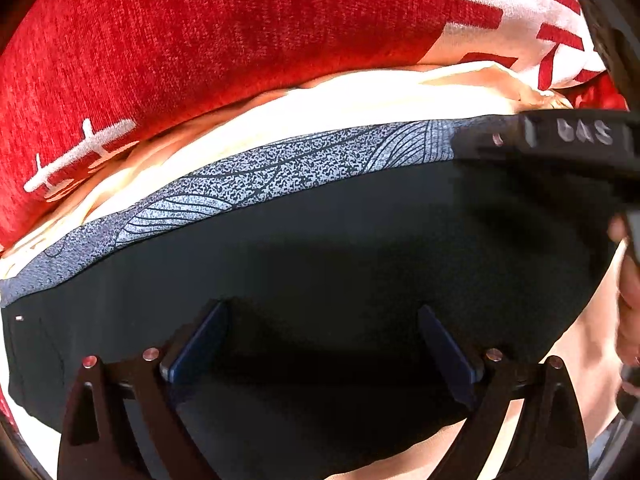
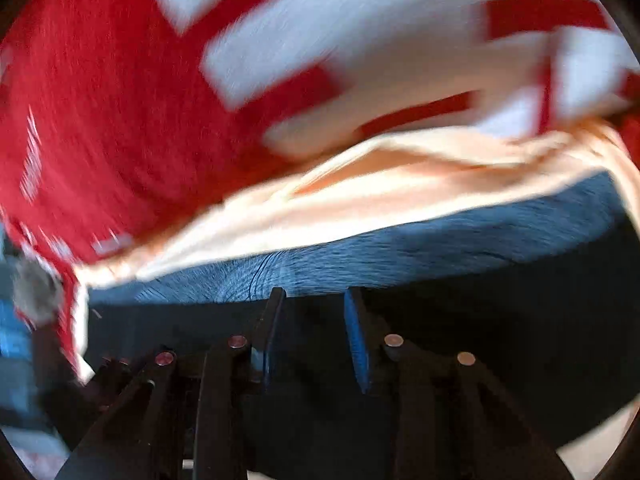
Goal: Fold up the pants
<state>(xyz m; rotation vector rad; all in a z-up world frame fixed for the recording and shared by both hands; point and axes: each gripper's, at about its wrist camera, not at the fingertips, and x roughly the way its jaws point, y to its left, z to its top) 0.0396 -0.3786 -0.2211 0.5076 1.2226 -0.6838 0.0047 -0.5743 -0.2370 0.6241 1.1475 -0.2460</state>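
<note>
The pants (image 1: 320, 240) are being spread across a pale cloth (image 1: 340, 100), with the waistband (image 1: 240, 172) lying along the far edge. Behind the cloth, a patterned blanket (image 1: 200, 40) is being seen. The left claw (image 1: 324, 340) is being held over the pants' middle, and the right claw (image 2: 316, 332) near the waistband (image 2: 400, 248).

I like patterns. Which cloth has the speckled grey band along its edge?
The dark pants. The red cloth has white marks, and the peach cloth between them is plain.
</note>
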